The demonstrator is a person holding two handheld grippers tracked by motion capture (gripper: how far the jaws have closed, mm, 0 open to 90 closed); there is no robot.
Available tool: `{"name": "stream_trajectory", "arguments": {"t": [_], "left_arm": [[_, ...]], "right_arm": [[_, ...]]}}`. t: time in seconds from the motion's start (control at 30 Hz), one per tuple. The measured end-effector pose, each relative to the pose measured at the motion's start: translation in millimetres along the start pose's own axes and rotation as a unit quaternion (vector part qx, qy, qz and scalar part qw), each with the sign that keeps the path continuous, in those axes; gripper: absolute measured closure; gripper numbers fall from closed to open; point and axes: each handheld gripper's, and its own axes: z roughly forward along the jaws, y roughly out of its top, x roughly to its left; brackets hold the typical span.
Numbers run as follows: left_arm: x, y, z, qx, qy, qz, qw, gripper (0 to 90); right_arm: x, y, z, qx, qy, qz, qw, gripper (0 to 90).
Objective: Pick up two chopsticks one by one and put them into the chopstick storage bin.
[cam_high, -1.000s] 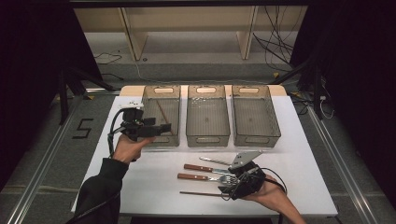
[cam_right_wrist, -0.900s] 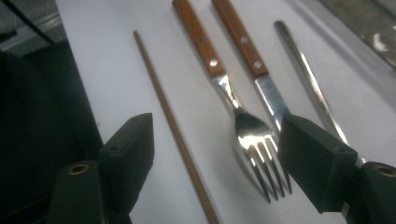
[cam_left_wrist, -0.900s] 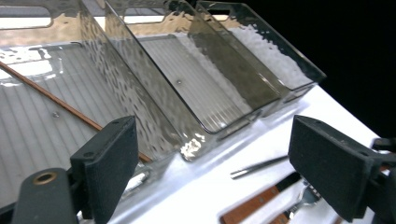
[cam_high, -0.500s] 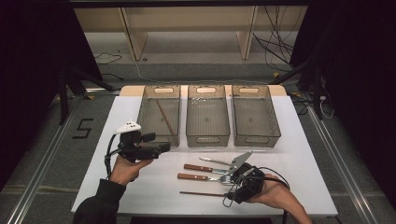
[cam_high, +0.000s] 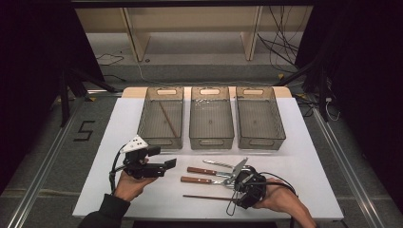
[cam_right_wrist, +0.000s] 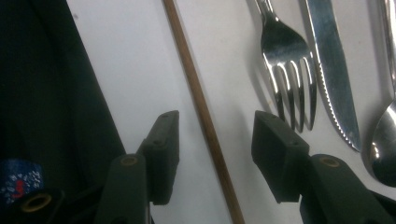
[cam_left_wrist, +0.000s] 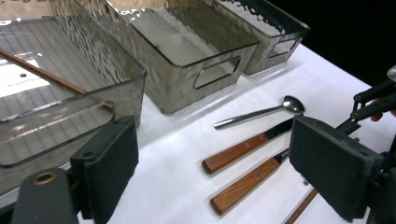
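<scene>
Right, the loose chopstick (cam_right_wrist: 201, 109) lies flat on the white tabletop (cam_high: 313, 161), nearest the person's edge, just beside the fork (cam_right_wrist: 285, 56) and the knife (cam_right_wrist: 334, 70). In the right gripper view it runs straight between the two jaws, which stand spread on either side of it, not yet touching.

Right gripper (cam_high: 240, 186): released, low over the stick's right end, pointing left along the table. To do this well I'd drop it the last bit so both pads straddle the stick squarely, then close slowly; it's thin and round, so it will likely roll or skate if one pad lands first. Keep clear of the fork tines, which sit close to the right-hand pad.

Its mate, another chopstick (cam_high: 167, 118), already lies aslant in the left bin (cam_high: 142, 124), so that's my guess for the destination. The middle bin (cam_high: 211, 137) and right bin (cam_high: 260, 140) look bare.

Left gripper (cam_high: 159, 167): jaws wide apart, holding nothing, hovering above the tabletop's left part in front of the left bin, aimed right toward the wooden-handled cutlery (cam_left_wrist: 243, 151) and spoon (cam_left_wrist: 261, 112). Forearm comes in low from the near edge.
</scene>
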Motion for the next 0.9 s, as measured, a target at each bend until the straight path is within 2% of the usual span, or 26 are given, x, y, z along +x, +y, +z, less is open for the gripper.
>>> {"name": "stream_trajectory", "arguments": {"t": [0.1, 0.23, 0.3, 0.33, 0.4, 0.5, 0.7, 0.9], "left_arm": [[-0.7, -5.5, -1.6, -0.003, 0.002, -0.002, 1.0000, 15.7], [-1.8, -11.4, -2.0, -0.003, 0.004, 0.003, 1.0000, 15.7], [-2.0, -13.5, -1.4, 0.001, 0.004, 0.005, 1.0000, 15.7], [-2.2, -14.2, -1.0, -0.001, 0.004, 0.005, 1.0000, 15.7], [-2.8, -15.3, -0.8, -0.001, 0.002, 0.004, 1.0000, 15.7], [-4.3, -16.4, -1.4, -0.003, 0.003, 0.004, 1.0000, 15.7], [-5.2, -19.0, -0.9, 0.000, 0.005, 0.007, 1.0000, 15.7], [-5.7, -18.8, -1.8, 0.000, 0.003, 0.004, 1.0000, 15.7]], "right_arm": [[-0.1, 0.9, 2.7, 0.009, 0.003, -0.009, 0.9999, 55.5], [0.1, 2.2, 5.0, 0.026, 0.001, -0.010, 0.9996, 60.2], [1.6, 3.3, 6.3, 0.027, -0.001, -0.003, 0.9996, 62.3], [1.3, 4.0, 6.0, 0.036, 0.000, -0.012, 0.9993, 63.6], [2.3, 5.1, 7.7, 0.036, 0.001, -0.016, 0.9992, 64.5], [3.6, 7.7, 10.0, 0.053, 0.003, -0.023, 0.9983, 67.0], [4.5, 11.3, 11.3, 0.067, -0.009, -0.027, 0.9973, 72.4], [9.9, 14.8, 12.2, 0.083, -0.021, -0.047, 0.9953, 77.1]]}}
